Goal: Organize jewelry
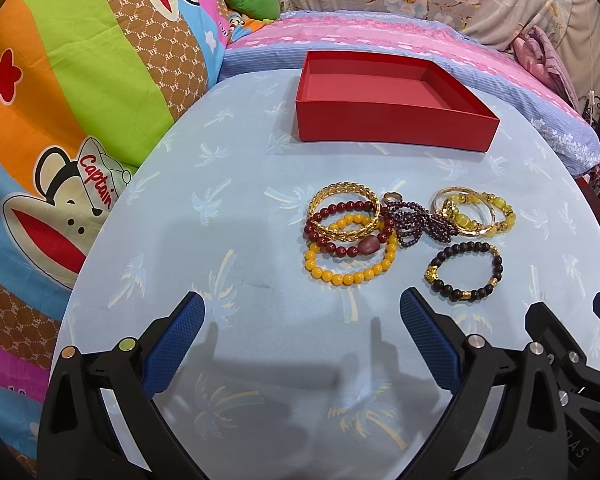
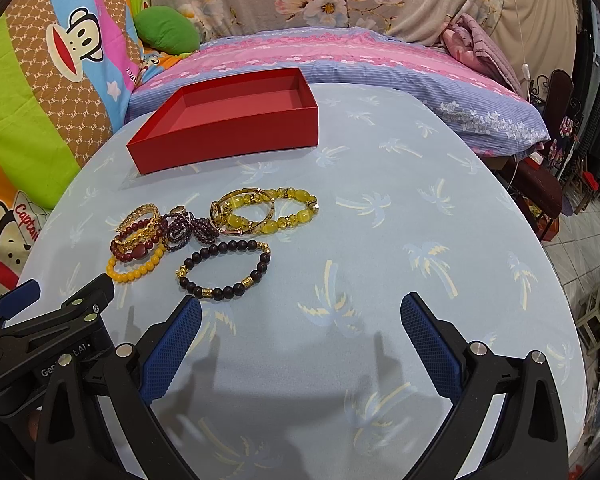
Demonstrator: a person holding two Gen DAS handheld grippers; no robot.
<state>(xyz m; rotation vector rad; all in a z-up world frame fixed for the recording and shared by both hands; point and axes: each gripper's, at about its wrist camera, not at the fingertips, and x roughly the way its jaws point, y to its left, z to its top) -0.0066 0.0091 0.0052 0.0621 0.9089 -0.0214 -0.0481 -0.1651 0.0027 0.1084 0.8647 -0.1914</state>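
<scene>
Beyond both spread hand-held grippers (image 1: 302,308) (image 2: 300,310), bracelets (image 1: 404,228) lie untouched.

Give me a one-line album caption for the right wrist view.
Open right gripper hovers over a palm-print tablecloth, facing a pile of bracelets and an empty red box.
</scene>
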